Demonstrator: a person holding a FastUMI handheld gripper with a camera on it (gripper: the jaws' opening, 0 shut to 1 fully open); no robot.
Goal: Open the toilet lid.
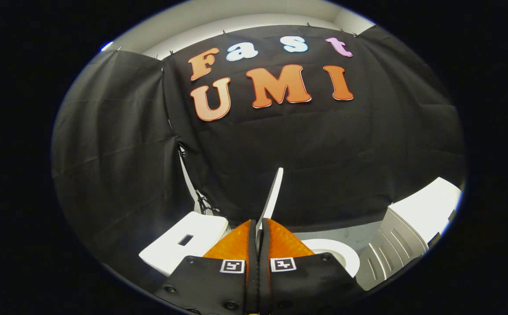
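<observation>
We held the gripper (258, 238) pinched narrow on the lid (271, 197), whose thin white edge rose upright from between the orange fingers (232, 247). We judged the lift well along: the bowl (339, 256) lay uncovered just right of the fingers, and only the last tilt back and the release seemed left. A white box (184, 245) sat left, a ribbed white unit (411, 227) right; nothing blocked the lid's way.

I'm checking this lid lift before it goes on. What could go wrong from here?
1. The gripper pinches only the lid's thin edge, so the raised lid could slip out and slam onto the bowl.
2. The lid stands about upright but unsupported; released now, it might fall back shut.
3. The white bin stands close beside the bowl, so a swing sideways might hit it.
</observation>
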